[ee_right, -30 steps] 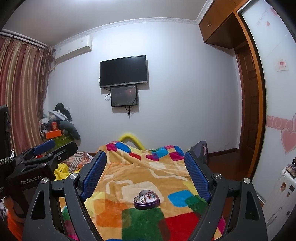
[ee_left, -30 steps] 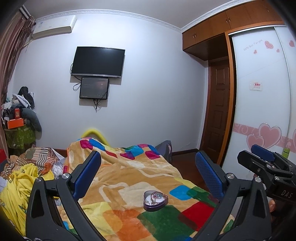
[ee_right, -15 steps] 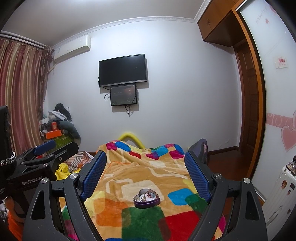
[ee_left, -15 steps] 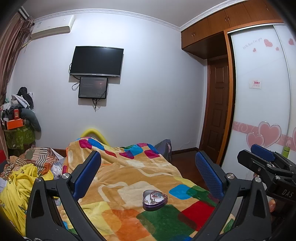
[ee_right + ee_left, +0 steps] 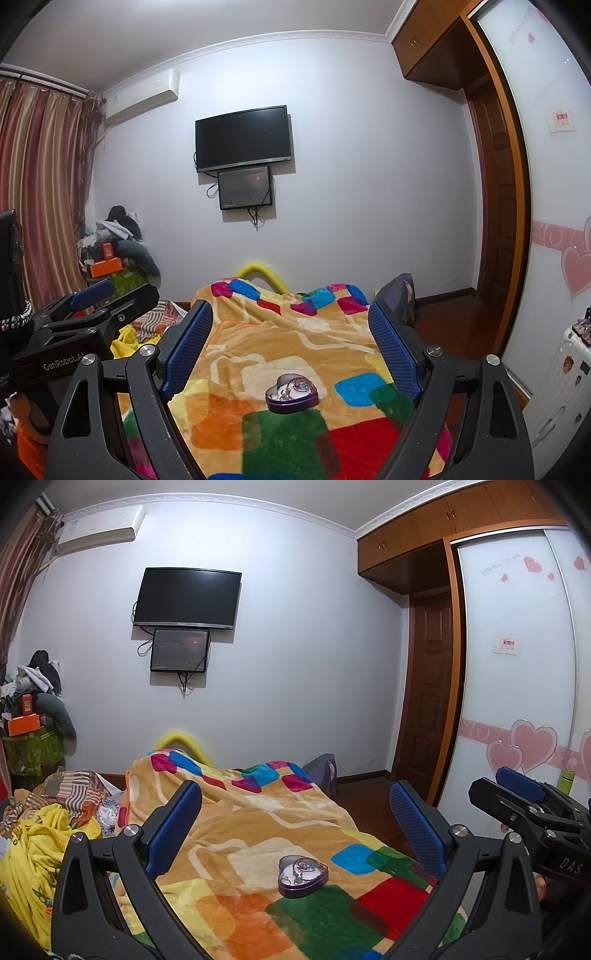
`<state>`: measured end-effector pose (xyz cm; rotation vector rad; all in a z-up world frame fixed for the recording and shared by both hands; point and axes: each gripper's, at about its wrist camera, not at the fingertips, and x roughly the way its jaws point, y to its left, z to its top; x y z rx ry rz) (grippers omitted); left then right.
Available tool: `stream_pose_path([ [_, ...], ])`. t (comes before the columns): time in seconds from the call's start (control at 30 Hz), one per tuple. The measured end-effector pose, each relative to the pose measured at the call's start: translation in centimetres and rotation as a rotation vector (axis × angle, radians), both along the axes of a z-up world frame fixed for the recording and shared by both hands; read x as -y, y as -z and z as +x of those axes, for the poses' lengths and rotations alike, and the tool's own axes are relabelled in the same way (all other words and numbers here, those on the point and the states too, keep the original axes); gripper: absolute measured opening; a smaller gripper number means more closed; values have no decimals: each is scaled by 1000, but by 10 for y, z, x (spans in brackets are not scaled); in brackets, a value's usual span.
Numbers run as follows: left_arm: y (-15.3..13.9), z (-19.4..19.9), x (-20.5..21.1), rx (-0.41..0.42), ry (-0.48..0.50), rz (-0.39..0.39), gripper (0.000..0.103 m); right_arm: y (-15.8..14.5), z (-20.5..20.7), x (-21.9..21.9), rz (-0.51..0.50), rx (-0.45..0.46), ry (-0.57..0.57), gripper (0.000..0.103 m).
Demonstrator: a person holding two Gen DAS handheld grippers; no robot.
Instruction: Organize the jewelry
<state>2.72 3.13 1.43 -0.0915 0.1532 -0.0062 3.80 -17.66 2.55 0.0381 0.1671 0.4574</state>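
Observation:
A purple heart-shaped tin (image 5: pixel 303 877) sits open on the colourful blanket (image 5: pixel 258 823), with several small jewelry pieces inside it. The same heart-shaped tin (image 5: pixel 291 393) lies between the fingers in the right wrist view. My left gripper (image 5: pixel 295 812) is open, held above and short of the tin, with nothing between its blue pads. My right gripper (image 5: pixel 291 332) is also open and empty, at about the same distance. The right gripper (image 5: pixel 524 805) shows at the right edge of the left view, and the left gripper (image 5: pixel 92 299) at the left edge of the right view.
The blanket (image 5: pixel 295 354) covers a bed. Crumpled yellow and striped bedding (image 5: pixel 44 827) lies to the left. A clothes pile with an orange box (image 5: pixel 107 267) stands by the curtain. A wardrobe (image 5: pixel 517 672) and white suitcase (image 5: pixel 554 376) are on the right, a TV (image 5: pixel 186 598) on the far wall.
Both views shifted only slightly; the tin sits marginally more to the left in the left wrist view. Both grippers remain open and empty.

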Motion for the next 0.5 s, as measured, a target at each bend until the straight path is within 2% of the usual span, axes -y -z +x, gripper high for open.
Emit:
stream_pose_path([
  [0.5, -1, -1, 3, -6, 24, 3, 102, 0, 1, 0, 6, -3, 4, 84],
])
